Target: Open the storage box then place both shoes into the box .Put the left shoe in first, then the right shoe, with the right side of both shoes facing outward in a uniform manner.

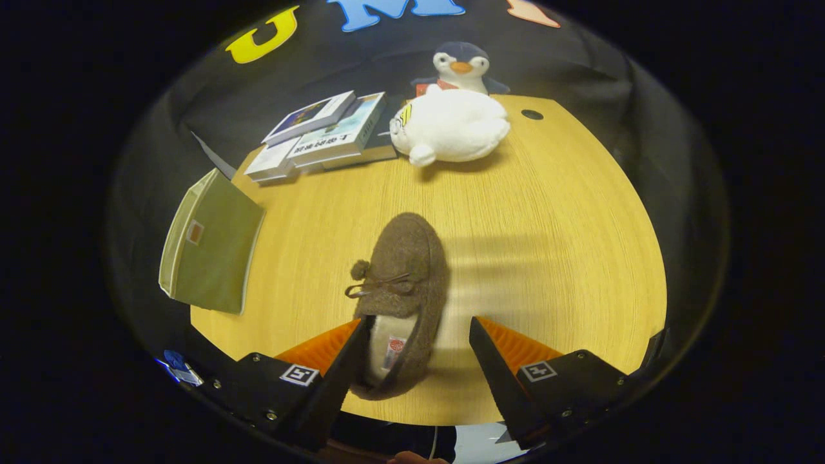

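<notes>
The gripper (419,335) is hanging wide open over the heel of a brown shoe (403,290), its left finger by the heel opening, gripping nothing. The shoe is lying on the wooden table (548,258), toe pointing far. The green storage box (213,245) is standing at the table's left edge, apparently not yet filled. Books (322,135) and plush toys (451,122) are crowding the far side; the right side is lying open.

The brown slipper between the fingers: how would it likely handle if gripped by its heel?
The slipper looks felted and soft, so its collar would probably squash and its toe droop. Likely light, and fuzzy enough not to slip. The gripper is open, one finger at the heel's rim.
</notes>
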`<state>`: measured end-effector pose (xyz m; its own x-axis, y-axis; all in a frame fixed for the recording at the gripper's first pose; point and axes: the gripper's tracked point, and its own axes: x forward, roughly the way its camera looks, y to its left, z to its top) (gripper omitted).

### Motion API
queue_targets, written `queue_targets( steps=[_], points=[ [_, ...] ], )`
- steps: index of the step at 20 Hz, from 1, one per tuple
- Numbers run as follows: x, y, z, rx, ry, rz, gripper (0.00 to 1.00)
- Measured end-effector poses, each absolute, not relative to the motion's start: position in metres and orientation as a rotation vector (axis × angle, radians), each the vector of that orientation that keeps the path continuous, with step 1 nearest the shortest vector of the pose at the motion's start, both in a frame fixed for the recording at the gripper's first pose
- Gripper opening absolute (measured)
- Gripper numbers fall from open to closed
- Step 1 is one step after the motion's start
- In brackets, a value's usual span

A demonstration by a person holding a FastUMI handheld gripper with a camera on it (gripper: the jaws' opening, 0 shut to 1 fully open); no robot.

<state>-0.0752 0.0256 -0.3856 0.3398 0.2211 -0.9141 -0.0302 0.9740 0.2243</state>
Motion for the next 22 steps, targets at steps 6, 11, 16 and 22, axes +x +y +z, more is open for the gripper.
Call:
queue_targets(
  steps=[6, 11, 16, 22],
  points=[
    [-0.064, 0.021, -0.426, 0.164, 1.254, 0.166, 0.98],
    [-0.048, 0.019, -0.436, 0.218, 1.214, 0.104, 0.26],
    [-0.051, 0.039, -0.397, 0.307, 1.2, 0.126, 0.02],
    [-0.043, 0.059, -0.336, 0.303, 1.115, 0.129, 0.02]
  ],
)
